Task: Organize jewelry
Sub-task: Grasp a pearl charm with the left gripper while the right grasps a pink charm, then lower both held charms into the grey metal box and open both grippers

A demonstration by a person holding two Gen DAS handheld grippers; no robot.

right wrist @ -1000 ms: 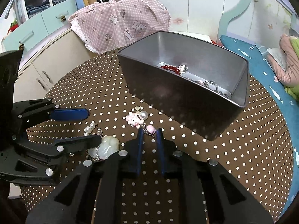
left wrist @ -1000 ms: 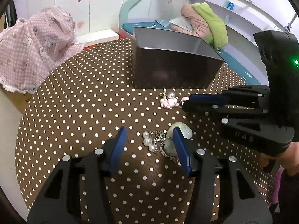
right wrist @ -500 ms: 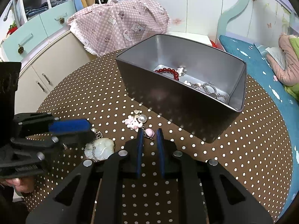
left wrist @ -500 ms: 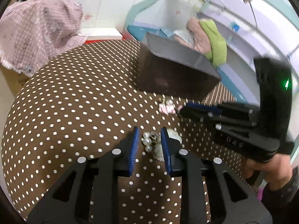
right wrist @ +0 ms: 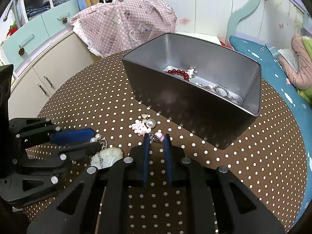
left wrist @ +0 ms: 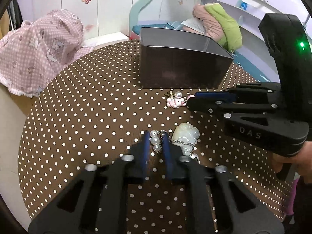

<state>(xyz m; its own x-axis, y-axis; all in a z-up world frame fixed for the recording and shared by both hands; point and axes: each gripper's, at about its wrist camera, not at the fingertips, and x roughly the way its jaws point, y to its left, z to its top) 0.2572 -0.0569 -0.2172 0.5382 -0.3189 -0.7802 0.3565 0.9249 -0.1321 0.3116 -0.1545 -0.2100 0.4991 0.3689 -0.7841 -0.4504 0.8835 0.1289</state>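
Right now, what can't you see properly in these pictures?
- Left wrist view: the inside of the grey box; its near wall hides it.
- Right wrist view: the box's near floor, hidden behind that wall, so some jewelry may be unseen.
- Both views: part of the pale stone pendant, covered by the left gripper.
- Right wrist view: the pink charm's clasp at the right gripper is too small to make out.

wrist views, angled down, sharing table (left wrist: 81,101)
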